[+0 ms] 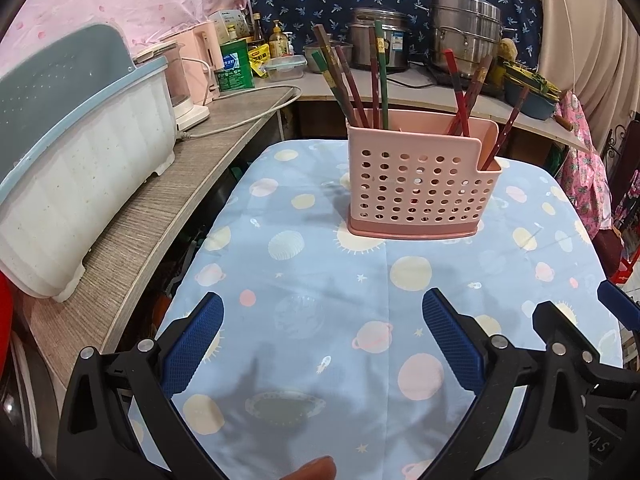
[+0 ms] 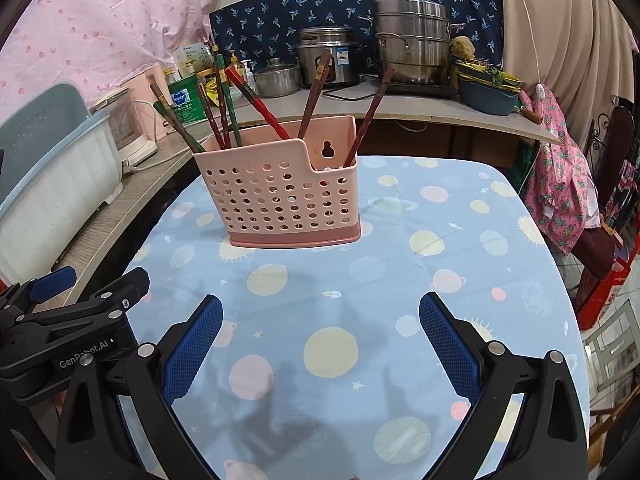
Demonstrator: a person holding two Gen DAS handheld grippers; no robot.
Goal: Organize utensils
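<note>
While both tongs, left tongs (image 1: 322, 322) and right tongs (image 2: 320, 322), hang spread and empty, the pink holder (image 1: 420, 184) with chopsticks (image 1: 378, 76) stands on the worktop (image 1: 304, 280), well apart at 12 o'clock.

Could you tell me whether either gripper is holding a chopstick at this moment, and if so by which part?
Neither: the left gripper and right gripper are both open and empty; the chopsticks stand in the pink holder.
</note>
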